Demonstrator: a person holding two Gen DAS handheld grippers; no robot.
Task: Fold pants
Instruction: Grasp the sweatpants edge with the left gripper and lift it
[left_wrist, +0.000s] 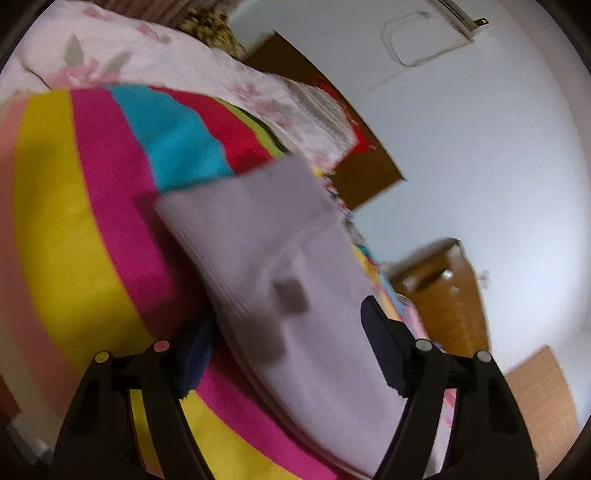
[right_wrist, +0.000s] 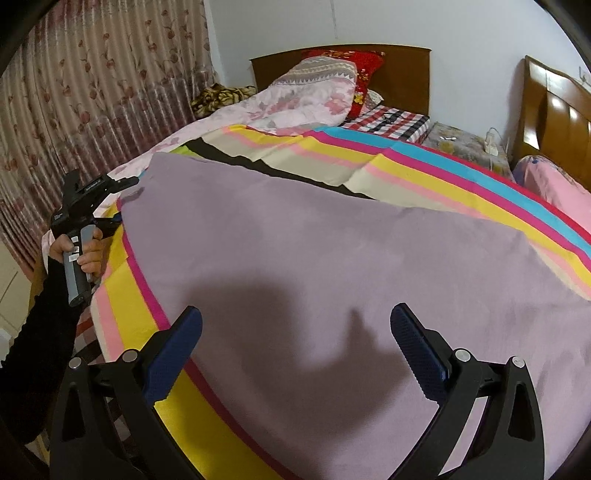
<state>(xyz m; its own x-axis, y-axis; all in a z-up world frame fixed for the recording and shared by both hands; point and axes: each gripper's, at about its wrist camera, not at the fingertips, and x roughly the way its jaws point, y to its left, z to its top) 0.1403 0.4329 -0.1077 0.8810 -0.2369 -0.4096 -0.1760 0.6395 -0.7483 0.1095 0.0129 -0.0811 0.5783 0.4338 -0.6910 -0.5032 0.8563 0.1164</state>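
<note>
The lilac pants (right_wrist: 314, 266) lie spread flat on the striped bedsheet (right_wrist: 461, 173). In the left wrist view the pants (left_wrist: 280, 266) run forward between my left gripper's fingers, with a small grey label on the cloth. My left gripper (left_wrist: 284, 332) is open, one finger on each side of the cloth's edge; the view is tilted and blurred. It also shows in the right wrist view (right_wrist: 122, 192) at the pants' far left corner. My right gripper (right_wrist: 295, 332) is open and empty, just above the near part of the pants.
A pink floral quilt (right_wrist: 295, 107) and red pillow (right_wrist: 365, 74) lie at the bed's head by a brown headboard (right_wrist: 406, 74). A curtain (right_wrist: 92, 92) hangs at left. A second bed's headboard (right_wrist: 554, 118) and a small side table (right_wrist: 461, 144) are at right.
</note>
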